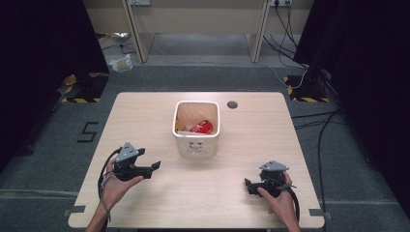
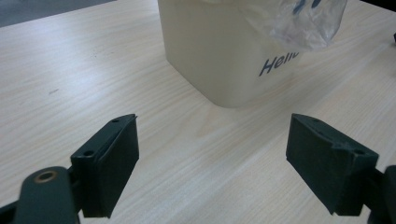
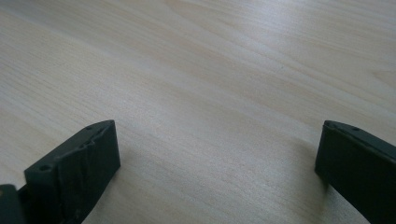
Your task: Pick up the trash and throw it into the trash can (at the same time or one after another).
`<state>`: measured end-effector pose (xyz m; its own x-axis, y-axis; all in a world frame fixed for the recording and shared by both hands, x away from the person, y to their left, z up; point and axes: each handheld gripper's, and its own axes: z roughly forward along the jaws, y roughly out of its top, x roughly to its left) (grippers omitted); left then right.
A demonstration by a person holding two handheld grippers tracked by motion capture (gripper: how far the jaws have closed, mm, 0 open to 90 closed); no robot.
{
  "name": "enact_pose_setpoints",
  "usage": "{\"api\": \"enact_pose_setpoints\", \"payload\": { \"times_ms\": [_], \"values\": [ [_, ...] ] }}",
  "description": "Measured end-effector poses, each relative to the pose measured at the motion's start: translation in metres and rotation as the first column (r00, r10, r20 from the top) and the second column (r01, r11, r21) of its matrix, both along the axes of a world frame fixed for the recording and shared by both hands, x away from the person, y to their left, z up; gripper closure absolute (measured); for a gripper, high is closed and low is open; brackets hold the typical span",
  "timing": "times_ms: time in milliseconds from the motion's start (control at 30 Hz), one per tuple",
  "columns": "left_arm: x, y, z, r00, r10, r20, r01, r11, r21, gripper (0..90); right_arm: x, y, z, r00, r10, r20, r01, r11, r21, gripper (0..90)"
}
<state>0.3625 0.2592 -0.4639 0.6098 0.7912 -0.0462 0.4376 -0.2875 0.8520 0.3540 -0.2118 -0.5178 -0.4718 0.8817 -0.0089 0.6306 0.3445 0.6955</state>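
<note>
High view: a cream bin [image 1: 197, 130] stands at frame centre on the wooden table [image 1: 145, 111], with red packaging [image 1: 201, 126] inside. The left gripper [image 1: 155, 166] sits lower left and the right gripper [image 1: 247, 184] lower right, both apart from the bin.

Left gripper view: jaws spread wide, nothing between them; the bin occupies the upper centre.

Right gripper view: jaws spread over bare tabletop.

- table [image 2: 84, 74]: pale wood grain, smooth, faint sheen
- bin [image 2: 219, 51]: cream plastic, matt
- bag [image 2: 303, 21]: thin clear film, crinkled, glossy
- pads [image 3: 88, 163]: black, matt, perhaps rubber, worn edges
</note>
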Motion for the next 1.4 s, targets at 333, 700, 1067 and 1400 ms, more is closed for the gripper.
{"api": "enact_pose_setpoints", "payload": {
  "times_ms": [333,700,1067,1400],
  "values": [
    [-0.005,-0.002,-0.012,0.9997,-0.011,-0.024,0.011,0.9999,0.010,16.7,0.000,0.000,0.000,1.0000,0.000,0.001,0.000,1.000,0.001,0.1],
    [-0.011,-0.002,-0.027,0.9983,-0.015,-0.056,0.017,0.9993,0.034,16.7,0.000,0.000,0.000,1.0000,0.000,0.002,0.000,1.000,0.001,0.0],
    [-0.016,-0.003,-0.037,0.9969,-0.022,-0.075,0.027,0.9971,0.071,16.7,0.000,0.000,0.000,1.0000,0.000,0.002,0.000,1.000,0.001,0.0],
    [-0.020,-0.001,-0.045,0.9942,-0.023,-0.105,0.032,0.9958,0.086,16.7,0.000,0.000,0.000,1.0000,0.000,0.002,0.000,1.000,0.001,0.0]
  ]
}}
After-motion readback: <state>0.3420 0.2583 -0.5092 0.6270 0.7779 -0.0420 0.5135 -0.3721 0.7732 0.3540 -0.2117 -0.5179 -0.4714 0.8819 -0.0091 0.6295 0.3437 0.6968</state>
